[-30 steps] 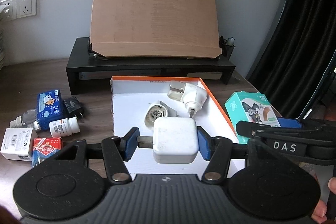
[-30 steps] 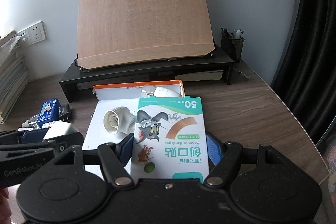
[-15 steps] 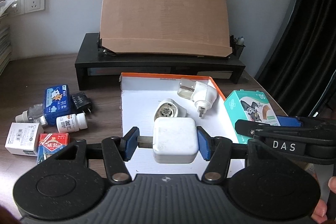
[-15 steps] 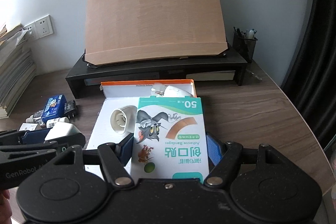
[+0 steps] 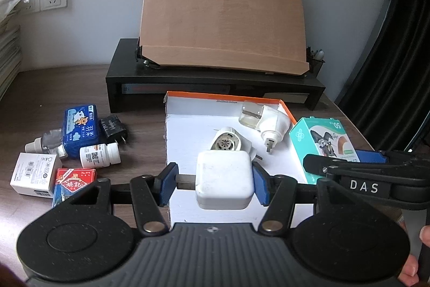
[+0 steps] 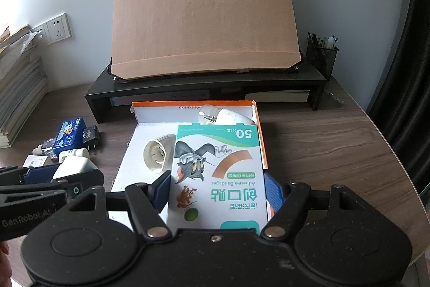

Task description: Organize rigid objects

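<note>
Left tongs [image 5: 213,180] clamped on white square charger [image 5: 224,179], held over near end of white tray with orange rim [image 5: 228,96]. Right tongs [image 6: 217,191] clamped on adhesive bandage box [image 6: 217,174], over tray's right side. Two white plug-in devices [image 5: 268,123] lie in tray. Small boxes, pill bottle [image 5: 99,155] on tabletop [image 5: 40,98], left of tray.
</note>
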{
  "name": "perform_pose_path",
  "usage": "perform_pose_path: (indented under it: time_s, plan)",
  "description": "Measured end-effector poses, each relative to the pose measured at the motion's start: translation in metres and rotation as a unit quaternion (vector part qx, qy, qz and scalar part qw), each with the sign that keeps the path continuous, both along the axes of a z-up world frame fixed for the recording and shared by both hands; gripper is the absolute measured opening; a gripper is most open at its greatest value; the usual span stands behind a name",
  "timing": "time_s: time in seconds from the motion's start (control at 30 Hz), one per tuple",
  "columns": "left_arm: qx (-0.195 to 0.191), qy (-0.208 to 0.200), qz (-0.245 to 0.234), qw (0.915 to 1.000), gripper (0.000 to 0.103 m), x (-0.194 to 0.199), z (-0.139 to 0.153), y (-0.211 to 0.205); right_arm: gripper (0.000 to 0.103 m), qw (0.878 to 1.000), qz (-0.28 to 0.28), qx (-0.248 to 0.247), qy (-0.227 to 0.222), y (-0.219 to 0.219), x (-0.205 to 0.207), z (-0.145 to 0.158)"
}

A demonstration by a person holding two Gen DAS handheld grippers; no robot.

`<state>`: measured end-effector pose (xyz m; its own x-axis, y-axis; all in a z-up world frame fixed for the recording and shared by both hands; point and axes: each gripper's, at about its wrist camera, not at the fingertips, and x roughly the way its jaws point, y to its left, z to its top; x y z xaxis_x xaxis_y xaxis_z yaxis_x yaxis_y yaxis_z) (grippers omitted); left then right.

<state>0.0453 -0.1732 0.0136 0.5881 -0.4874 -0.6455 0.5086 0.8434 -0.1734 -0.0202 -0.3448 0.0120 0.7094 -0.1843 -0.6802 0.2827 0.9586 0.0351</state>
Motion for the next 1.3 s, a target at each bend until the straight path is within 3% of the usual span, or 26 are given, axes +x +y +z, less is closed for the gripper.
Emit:
perform_pose_path:
  time_s: [1.3]
  plan:
    - [0.005, 0.009, 0.002, 0.9999, 0.058, 0.0057, -0.0083, -0.005, 0.084, 1.0, -0.004, 0.002, 0.007, -0.0031, 0.008, -0.005]
